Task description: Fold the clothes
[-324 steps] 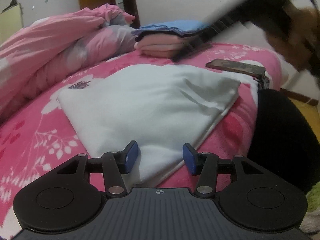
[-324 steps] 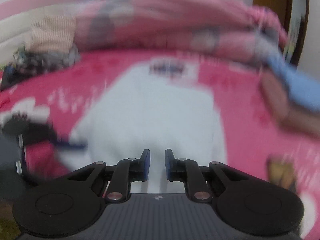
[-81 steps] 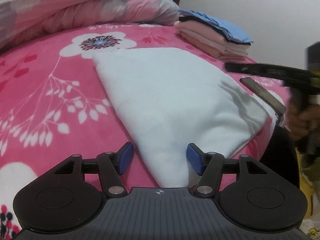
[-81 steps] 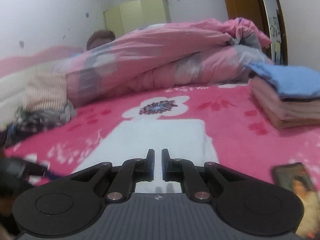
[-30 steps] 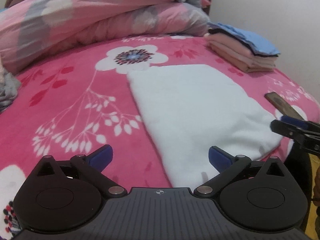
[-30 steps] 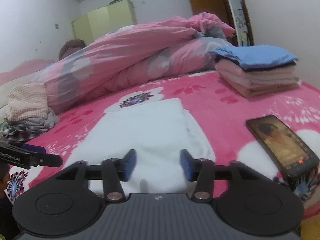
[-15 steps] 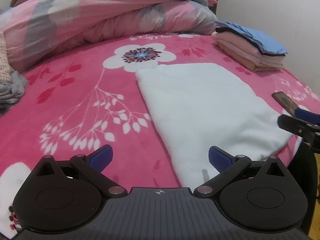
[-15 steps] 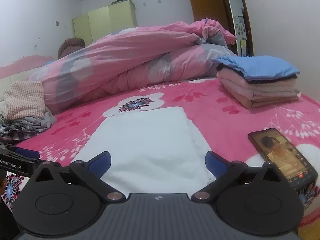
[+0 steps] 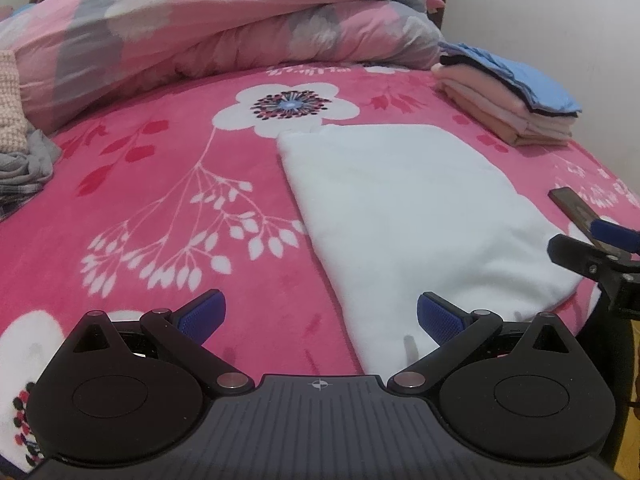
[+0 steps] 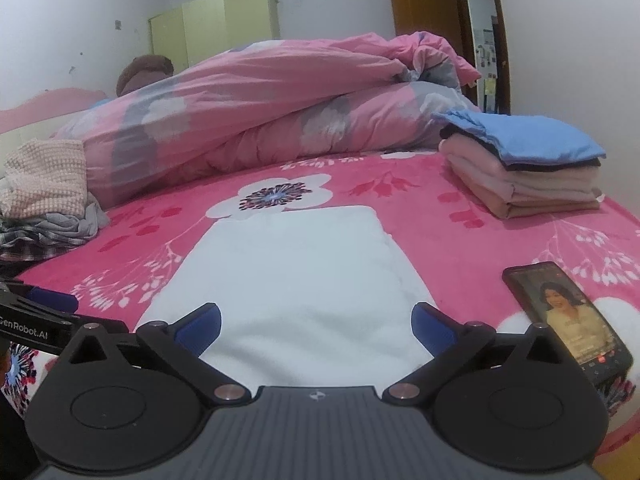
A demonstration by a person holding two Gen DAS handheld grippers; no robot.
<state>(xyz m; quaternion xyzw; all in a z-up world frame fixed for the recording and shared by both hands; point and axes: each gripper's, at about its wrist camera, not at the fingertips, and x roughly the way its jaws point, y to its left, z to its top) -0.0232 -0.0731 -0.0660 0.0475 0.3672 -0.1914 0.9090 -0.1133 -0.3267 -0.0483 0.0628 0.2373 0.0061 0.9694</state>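
Right gripper (image 10: 316, 328) opened; towel (image 10: 296, 276) lengthwise.

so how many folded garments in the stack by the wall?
4 visible: blue garment on top, a thin black layer under it, then two pink ones. More thin layers may be hidden.

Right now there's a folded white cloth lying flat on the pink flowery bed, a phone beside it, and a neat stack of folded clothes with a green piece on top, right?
Nearly. The top piece of the stack of folded clothes is blue, not green; the right wrist view shows it clearly. The folded white cloth does lie flat on the pink flowery bed, with the phone beside it.
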